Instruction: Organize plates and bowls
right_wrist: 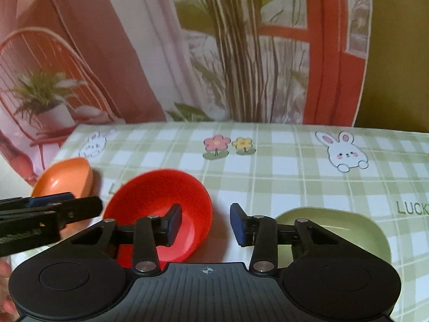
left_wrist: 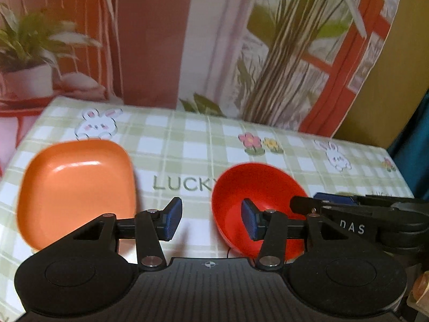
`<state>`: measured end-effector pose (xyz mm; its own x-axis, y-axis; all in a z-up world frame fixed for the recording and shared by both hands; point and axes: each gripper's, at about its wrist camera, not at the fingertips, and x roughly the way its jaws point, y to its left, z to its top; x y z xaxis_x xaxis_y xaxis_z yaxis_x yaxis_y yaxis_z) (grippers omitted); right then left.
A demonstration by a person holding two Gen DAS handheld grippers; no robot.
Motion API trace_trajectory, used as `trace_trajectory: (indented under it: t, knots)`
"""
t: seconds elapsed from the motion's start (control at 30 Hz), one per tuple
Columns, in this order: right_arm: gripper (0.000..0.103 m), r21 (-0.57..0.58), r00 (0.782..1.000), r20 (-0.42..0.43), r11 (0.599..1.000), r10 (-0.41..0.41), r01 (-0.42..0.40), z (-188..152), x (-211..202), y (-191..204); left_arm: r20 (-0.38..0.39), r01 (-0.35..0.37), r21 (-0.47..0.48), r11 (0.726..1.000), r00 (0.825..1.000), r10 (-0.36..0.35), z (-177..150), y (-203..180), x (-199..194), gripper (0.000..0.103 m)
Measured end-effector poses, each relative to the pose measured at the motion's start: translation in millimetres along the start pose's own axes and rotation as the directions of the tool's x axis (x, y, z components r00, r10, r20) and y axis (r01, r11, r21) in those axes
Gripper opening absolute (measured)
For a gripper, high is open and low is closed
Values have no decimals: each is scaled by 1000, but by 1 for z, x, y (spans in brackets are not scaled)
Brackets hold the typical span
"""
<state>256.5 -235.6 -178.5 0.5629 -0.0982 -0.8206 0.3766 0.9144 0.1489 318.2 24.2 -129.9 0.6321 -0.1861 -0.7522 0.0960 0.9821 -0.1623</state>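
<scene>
An orange squarish plate [left_wrist: 75,185] lies on the checked tablecloth at the left; it also shows in the right wrist view [right_wrist: 67,179]. A red bowl [left_wrist: 257,187] sits right of it, also in the right wrist view [right_wrist: 158,198]. A pale green plate [right_wrist: 335,228] lies at the right. My left gripper [left_wrist: 211,220] is open and empty, between the orange plate and the red bowl. My right gripper [right_wrist: 205,224] is open and empty, its left finger over the red bowl, its right finger by the green plate. Each gripper shows at the other view's edge.
The table carries a green and white checked cloth [right_wrist: 281,177] with rabbits and flowers. A printed backdrop [left_wrist: 187,40] of plants and a window stands right behind the table's far edge. The table's left edge [left_wrist: 16,150] is near the orange plate.
</scene>
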Motion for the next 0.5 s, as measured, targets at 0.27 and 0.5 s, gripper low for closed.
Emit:
trace_trajectory:
  t: [0.27, 0.5]
  knots:
    - [16, 11, 999, -55, 1000, 2, -1, -2, 20, -2, -61, 25, -56, 998, 998, -28, -8, 5, 22, 25]
    - [7, 70, 997, -70, 997, 33, -28, -2, 22, -3, -40, 22, -60, 998, 999, -24, -9, 2, 15, 10]
